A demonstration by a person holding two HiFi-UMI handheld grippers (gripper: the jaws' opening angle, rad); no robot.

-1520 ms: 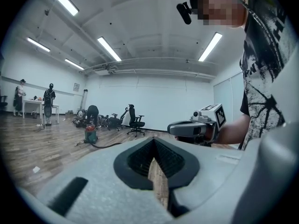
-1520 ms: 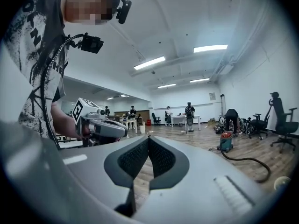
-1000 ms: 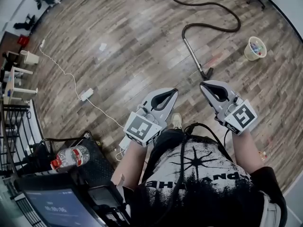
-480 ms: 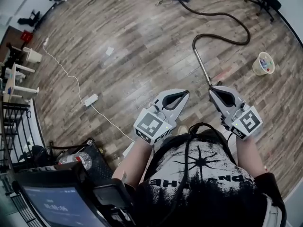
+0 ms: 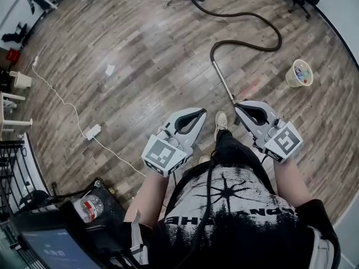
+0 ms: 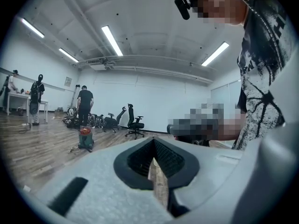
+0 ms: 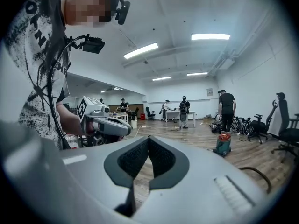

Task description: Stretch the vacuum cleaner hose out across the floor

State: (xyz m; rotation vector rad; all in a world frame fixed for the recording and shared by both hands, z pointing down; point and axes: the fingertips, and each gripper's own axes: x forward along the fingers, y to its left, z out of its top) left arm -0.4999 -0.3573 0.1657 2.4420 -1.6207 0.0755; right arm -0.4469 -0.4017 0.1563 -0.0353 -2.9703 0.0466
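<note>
Bright ceiling strip lights (image 6: 111, 39) glare on the wood floor (image 5: 140, 66); strong fisheye bending with dark vignetted edges.

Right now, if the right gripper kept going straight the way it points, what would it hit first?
Nothing close, it seems: the right gripper points level over open wooden floor toward a distant desk. The vacuum cleaner stands right of that line, though depth is hard to judge.

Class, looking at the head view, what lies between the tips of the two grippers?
In the head view, the person's shoe stands on the wooden floor between the left gripper and the right gripper.
</note>
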